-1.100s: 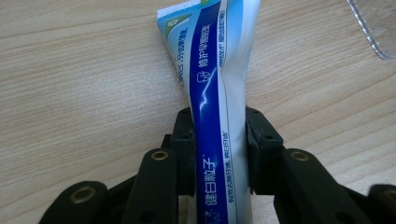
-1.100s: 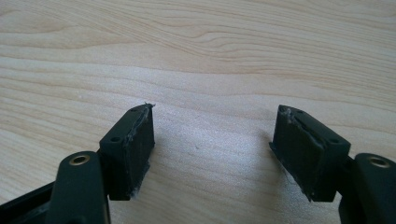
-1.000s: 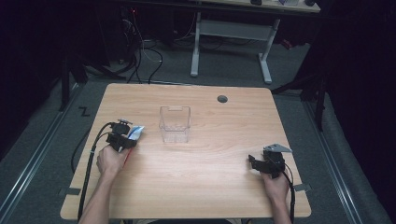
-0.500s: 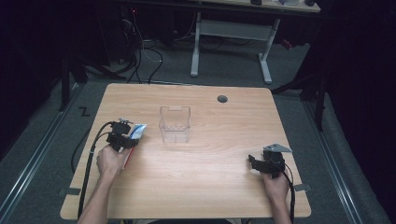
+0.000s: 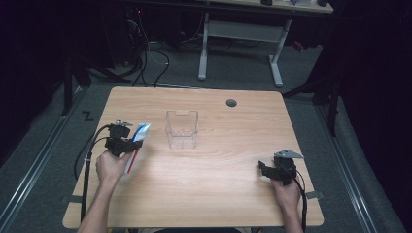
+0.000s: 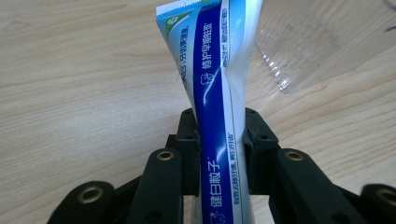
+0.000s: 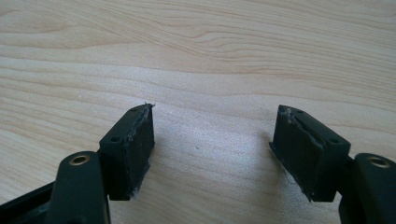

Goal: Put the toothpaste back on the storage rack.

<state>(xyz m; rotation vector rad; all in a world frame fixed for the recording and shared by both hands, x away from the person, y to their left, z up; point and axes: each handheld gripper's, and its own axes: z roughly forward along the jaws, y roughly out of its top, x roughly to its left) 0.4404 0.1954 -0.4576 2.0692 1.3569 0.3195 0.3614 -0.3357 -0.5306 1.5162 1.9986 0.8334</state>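
My left gripper (image 5: 127,144) is shut on a blue and white toothpaste tube (image 5: 138,137) at the table's left side. In the left gripper view the tube (image 6: 212,79) stands squeezed between the two black pads (image 6: 189,144), its flat crimped end pointing away from me. A clear plastic container (image 5: 182,128) stands upright mid-table, to the right of the tube; its ribbed edge (image 6: 299,51) lies just beyond the tube. My right gripper (image 5: 265,170) rests near the front right of the table, open, with bare wood between its pads (image 7: 135,144).
The wooden table (image 5: 218,194) has a round grommet hole (image 5: 231,103) near its far edge. Cables trail from both grippers toward the front edge. Beyond the table stand a white desk frame (image 5: 243,43) and floor cables.
The left gripper has lifted a little with the tube and drifted slightly toward the container. The right gripper has stayed where it was.
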